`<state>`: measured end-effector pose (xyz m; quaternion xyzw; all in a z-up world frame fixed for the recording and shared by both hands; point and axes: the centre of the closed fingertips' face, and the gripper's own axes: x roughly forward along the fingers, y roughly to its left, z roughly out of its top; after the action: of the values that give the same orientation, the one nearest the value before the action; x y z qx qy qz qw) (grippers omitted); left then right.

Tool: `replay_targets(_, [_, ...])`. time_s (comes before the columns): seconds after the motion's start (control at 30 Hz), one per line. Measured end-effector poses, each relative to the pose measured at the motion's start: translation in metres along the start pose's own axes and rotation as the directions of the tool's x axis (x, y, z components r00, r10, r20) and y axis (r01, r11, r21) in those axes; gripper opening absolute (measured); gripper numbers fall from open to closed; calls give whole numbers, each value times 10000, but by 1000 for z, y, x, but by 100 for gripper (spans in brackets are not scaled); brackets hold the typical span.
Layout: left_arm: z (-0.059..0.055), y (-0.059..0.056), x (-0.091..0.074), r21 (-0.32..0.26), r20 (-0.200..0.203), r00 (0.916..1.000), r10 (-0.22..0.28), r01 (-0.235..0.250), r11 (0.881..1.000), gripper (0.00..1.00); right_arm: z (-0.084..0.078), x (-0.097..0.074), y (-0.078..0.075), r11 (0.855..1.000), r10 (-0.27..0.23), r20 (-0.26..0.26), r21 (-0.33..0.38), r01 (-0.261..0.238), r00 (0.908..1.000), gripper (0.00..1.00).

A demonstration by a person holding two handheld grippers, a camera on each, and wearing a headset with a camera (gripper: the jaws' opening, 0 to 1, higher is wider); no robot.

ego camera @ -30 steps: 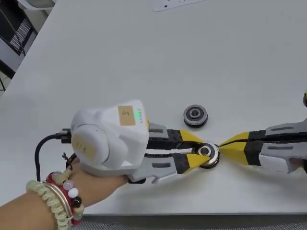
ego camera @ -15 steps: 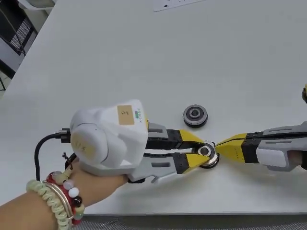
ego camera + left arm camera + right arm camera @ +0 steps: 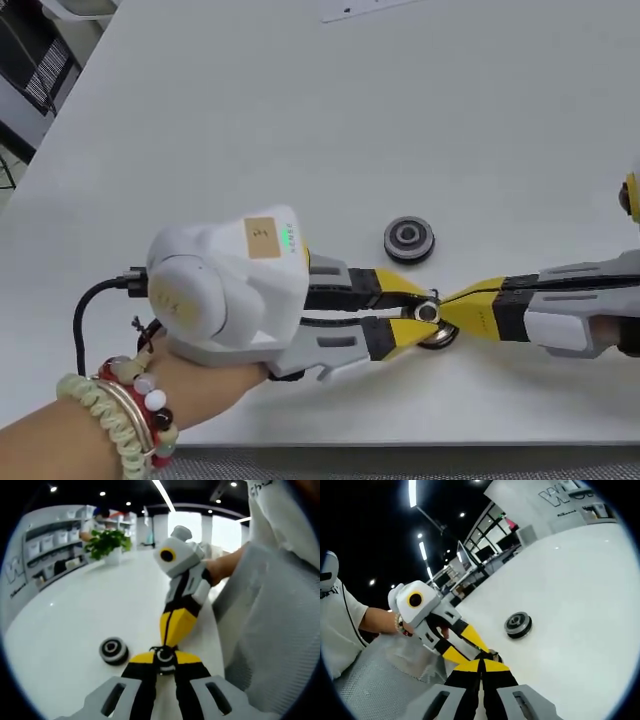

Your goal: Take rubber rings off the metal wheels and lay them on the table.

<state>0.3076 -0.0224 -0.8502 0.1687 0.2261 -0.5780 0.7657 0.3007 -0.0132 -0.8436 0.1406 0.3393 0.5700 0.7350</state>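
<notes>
Right gripper (image 3: 447, 300) has its jaws pressed tight together, nipping what looks like the rubber ring (image 3: 437, 341) at the rim of the wheel (image 3: 428, 314). The left gripper (image 3: 165, 656) clamps that wheel just above the table (image 3: 300, 120). Thin nip, so a slip snaps the ring back on, and a hard tug could wrench the wheel loose toward the second wheel (image 3: 408, 238).

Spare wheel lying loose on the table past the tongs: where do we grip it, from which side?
Probably across its outer rim. The loose wheel lies flat, hub up, so the black ring around it faces sideways. Come in low along the table from the near side, jaws straddling the rim, as the left tongs hold the other wheel.
</notes>
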Motion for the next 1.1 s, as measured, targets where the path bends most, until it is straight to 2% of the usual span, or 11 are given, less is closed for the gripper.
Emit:
replay_targets(0.17, [0,0,0,17,-31,10000,80,-80,10000,13,1,-2,0,10000,65,111,-66,-65,9999,0])
replay_targets(0.33, [-1,0,0,47,-64,9999,89,-89,9999,13,4,-2,3,9984,366,449,413,-385,9983,0])
replay_targets(0.5, [0,0,0,27,-73,9999,136,-136,9999,14,6,-4,4,9981,422,592,432,-448,9974,0])
replay_targets(0.67, [0,-1,0,91,-97,9999,129,-128,9999,14,12,-7,7,9932,658,1020,894,-750,9926,0])
replay_targets(0.8, [0,-2,0,144,-131,9998,138,-136,9998,13,14,-8,9,9891,813,1159,1128,-945,9899,0])
replay_targets(0.9, [0,-2,0,134,-156,9997,162,-160,9998,13,13,-8,4,9900,695,1174,1139,-830,9906,0])
replay_targets(1.0, [0,-1,0,-22,-161,9996,229,-230,9997,13,5,-8,-10,9982,-20,688,598,-21,9976,0])
replay_targets(1.1, [0,-1,0,-128,-195,9994,282,-285,9995,14,2,-6,-8,9989,6,582,468,-34,9983,0])
